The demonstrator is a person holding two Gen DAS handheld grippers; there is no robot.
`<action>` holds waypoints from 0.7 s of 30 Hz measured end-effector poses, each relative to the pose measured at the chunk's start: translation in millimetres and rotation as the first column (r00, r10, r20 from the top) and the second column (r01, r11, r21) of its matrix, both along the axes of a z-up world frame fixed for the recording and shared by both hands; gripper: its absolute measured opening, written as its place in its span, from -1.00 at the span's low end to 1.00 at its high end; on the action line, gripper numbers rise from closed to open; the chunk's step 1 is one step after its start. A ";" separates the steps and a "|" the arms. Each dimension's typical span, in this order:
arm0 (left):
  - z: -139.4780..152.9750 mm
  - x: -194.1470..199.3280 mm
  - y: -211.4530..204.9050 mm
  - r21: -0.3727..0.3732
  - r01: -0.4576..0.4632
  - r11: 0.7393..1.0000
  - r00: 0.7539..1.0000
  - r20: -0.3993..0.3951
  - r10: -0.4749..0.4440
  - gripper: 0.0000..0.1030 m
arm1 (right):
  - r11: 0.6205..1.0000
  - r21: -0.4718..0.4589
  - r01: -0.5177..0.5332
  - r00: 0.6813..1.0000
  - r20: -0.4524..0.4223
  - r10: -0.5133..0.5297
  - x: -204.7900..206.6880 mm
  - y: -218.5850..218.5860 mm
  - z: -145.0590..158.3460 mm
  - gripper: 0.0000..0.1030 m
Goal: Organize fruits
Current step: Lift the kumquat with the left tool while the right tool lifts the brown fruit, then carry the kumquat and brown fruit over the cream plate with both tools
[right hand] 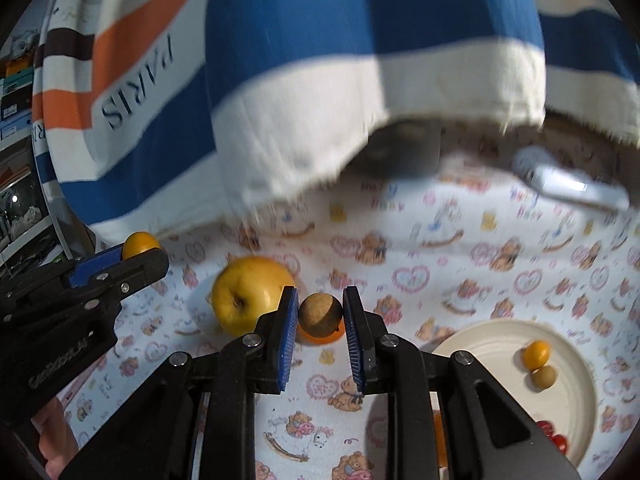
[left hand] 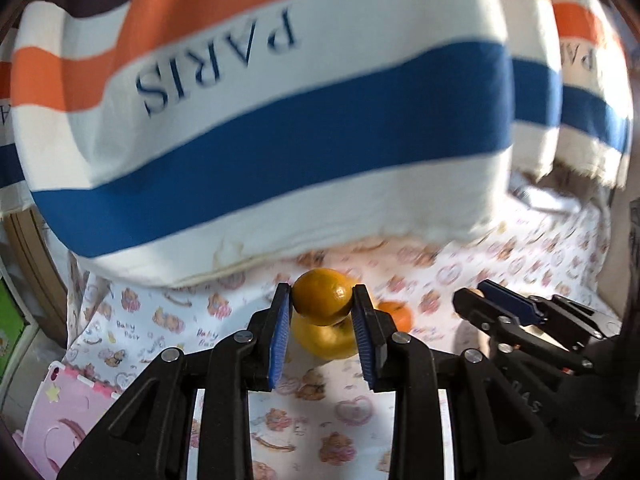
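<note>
Viewing left wrist camera: readings follow.
Left gripper [left hand: 322,300]: black frame with blue ribbed pads, jaws clamped on a small round orange-yellow citrus fruit [left hand: 322,296], held at the fingertips clear of the cloth.
Below the held fruit: a larger yellow apple [left hand: 324,340] lies on the white bedsheet printed with pink bears and hearts [left hand: 520,248]; a small orange tangerine [left hand: 396,314] sits just right of it, partly hidden by the right finger.
Right gripper [left hand: 474,296]: enters from the right edge – a pale round object shows at its tip, too little of it to identify in this view.
Background: a large white pillow with orange and blue stripes lettered PARIS [left hand: 260,120] fills the upper frame; a pink plastic panel [left hand: 64,412] lies at lower left.

Right wrist camera: readings follow.
Right gripper [right hand: 320,314]: jaws clamped on a small round brown fruit with a rough skin [right hand: 320,314], lifted off the sheet.
Beneath it: the tangerine [right hand: 320,337], mostly covered by the brown fruit.
Apple [right hand: 250,292]: on the sheet, just left of the left finger.
Left gripper [right hand: 138,250]: at left edge, with the citrus fruit [right hand: 140,243] at its tip.
Round cream paper plate [right hand: 472,352]: lower right – it carries a small yellow-orange fruit [right hand: 537,354] touching a smaller tan fruit [right hand: 543,377], and small red fruits [right hand: 554,436] near its lower rim.
Upper right: a blurred white object [right hand: 568,184] on the sheet.
</note>
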State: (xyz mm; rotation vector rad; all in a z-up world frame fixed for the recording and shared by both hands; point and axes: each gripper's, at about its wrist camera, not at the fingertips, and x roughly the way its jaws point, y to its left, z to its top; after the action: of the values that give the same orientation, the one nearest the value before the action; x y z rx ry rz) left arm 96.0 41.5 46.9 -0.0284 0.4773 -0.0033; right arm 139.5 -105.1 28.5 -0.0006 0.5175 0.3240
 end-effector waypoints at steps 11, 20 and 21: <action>21.8 -29.7 -30.3 -0.058 0.109 0.992 0.989 0.102 -0.103 -0.44 | 0.996 -0.081 0.039 0.995 0.096 -0.031 -54.5 -52.8 29.4 -0.54; 25.9 -56.3 -79.6 -0.029 0.206 0.978 0.964 0.178 -0.198 -0.44 | 0.995 -0.059 0.086 0.985 0.157 -0.075 -94.6 -113.5 27.9 -0.54; 25.1 -57.5 -84.7 -0.027 0.221 0.975 0.962 0.173 -0.213 -0.44 | 0.995 -0.060 0.086 0.984 0.160 -0.075 -98.3 -118.9 26.6 -0.54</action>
State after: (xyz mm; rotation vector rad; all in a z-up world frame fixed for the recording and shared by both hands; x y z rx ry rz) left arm 38.5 -43.1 72.0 -0.0201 0.3086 -0.2309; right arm 41.2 -224.0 55.0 -0.0694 0.3703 0.2253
